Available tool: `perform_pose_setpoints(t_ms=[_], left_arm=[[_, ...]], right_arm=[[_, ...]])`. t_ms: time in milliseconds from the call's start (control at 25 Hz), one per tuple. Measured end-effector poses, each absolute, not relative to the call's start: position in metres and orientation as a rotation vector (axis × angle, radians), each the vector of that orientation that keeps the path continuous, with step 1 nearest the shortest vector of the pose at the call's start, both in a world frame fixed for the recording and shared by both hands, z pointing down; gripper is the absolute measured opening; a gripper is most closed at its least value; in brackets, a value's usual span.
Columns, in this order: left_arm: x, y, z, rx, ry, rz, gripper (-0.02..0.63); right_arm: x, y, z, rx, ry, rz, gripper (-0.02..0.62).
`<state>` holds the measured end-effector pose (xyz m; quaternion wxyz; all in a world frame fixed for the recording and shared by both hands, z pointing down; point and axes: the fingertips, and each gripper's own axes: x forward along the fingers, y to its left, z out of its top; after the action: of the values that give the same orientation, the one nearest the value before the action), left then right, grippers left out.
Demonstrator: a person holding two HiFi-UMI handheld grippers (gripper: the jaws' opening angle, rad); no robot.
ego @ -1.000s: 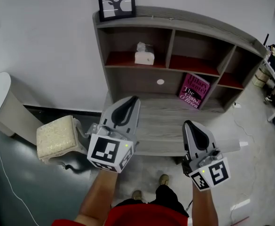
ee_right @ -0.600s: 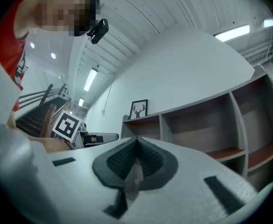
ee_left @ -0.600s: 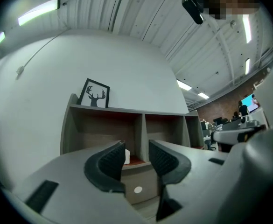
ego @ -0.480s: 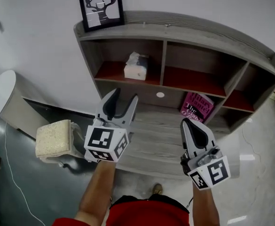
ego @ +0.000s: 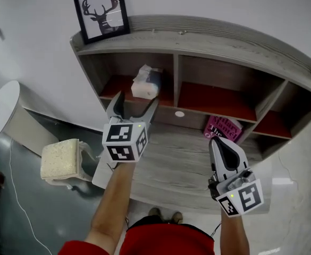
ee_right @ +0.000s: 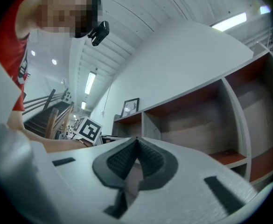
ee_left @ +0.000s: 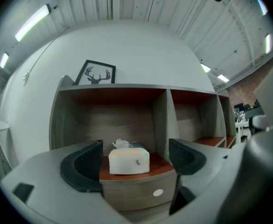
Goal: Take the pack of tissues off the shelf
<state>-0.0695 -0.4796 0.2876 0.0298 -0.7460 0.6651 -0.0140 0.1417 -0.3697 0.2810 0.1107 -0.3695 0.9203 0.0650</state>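
A white pack of tissues (ego: 145, 83) (ee_left: 129, 158) lies on the red board of the shelf's (ego: 198, 33) upper left compartment, a tissue sticking up from its top. My left gripper (ego: 133, 102) (ee_left: 135, 158) hangs just in front of that compartment, its jaws opening wide, with nothing between them; the pack lies further back, framed between the jaws in the left gripper view. My right gripper (ego: 221, 145) (ee_right: 135, 158) is lower, over the shelf's bottom board, its jaws shut on nothing.
A framed deer picture (ego: 101, 11) stands on the shelf's top left. A pink book (ego: 224, 127) leans in a lower right compartment. On the floor to the left are a cream cushioned stool (ego: 59, 160) and a white round-topped bin (ego: 3, 104).
My left gripper has risen towards the upper left compartment and its jaws have gone from shut to wide open. The right gripper has stayed low and shut. The head view has moved closer to the shelf.
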Motion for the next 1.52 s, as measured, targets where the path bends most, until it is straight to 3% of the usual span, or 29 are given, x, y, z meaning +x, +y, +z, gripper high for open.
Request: perform_pose_setpoints(t_ms=[320,920,1520], left_arm=[[-0.070,-0.529,0.316,-2.365,2.087,-0.223,0.456],[-0.079,-0.570,0.351,-2.395,2.162,-0.482,0.463],[-0.084,-0.543,0.336,-2.392,2.139,-0.321,0.433]], right_arm=[[0.140,-0.390,0.283,-1.137,2.701,0.186,0.005],[0.147,-0.407,0.291,-1.210,2.693,0.169,0.005],[0.138,-0.400,0.298,-1.226,2.705,0.150,0.005]])
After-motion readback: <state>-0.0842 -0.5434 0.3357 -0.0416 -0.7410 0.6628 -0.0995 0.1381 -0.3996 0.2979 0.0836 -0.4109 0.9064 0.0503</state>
